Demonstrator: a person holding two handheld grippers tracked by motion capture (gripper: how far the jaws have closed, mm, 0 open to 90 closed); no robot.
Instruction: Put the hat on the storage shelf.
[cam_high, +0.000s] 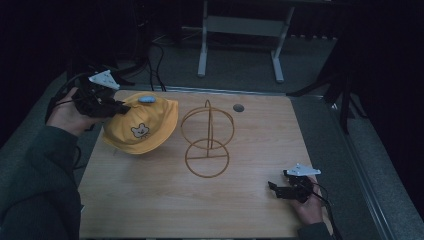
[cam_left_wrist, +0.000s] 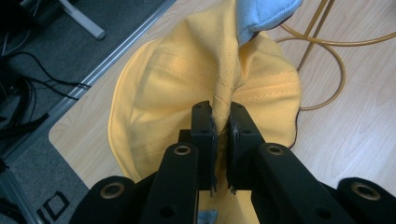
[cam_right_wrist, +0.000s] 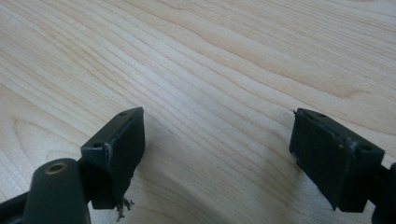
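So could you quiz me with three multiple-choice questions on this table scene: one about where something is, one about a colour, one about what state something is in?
1. Where does the wire stand sit relative to the hat in the high view?
A. To its right
B. To its left
C. Under it

2. What colour is the hat?
A. Red
B. Yellow
C. Green

3. How do the jaws of the left gripper stand?
A. Wide open over bare wood
B. Shut on the wire stand
C. Shut on a fold of the hat

Answers:
1. A, the high view shows the stand on the table just right of the hat.
2. B, its fabric is yellow, with a small bear patch.
3. C, the left gripper view shows yellow cloth pinched between the jaws.
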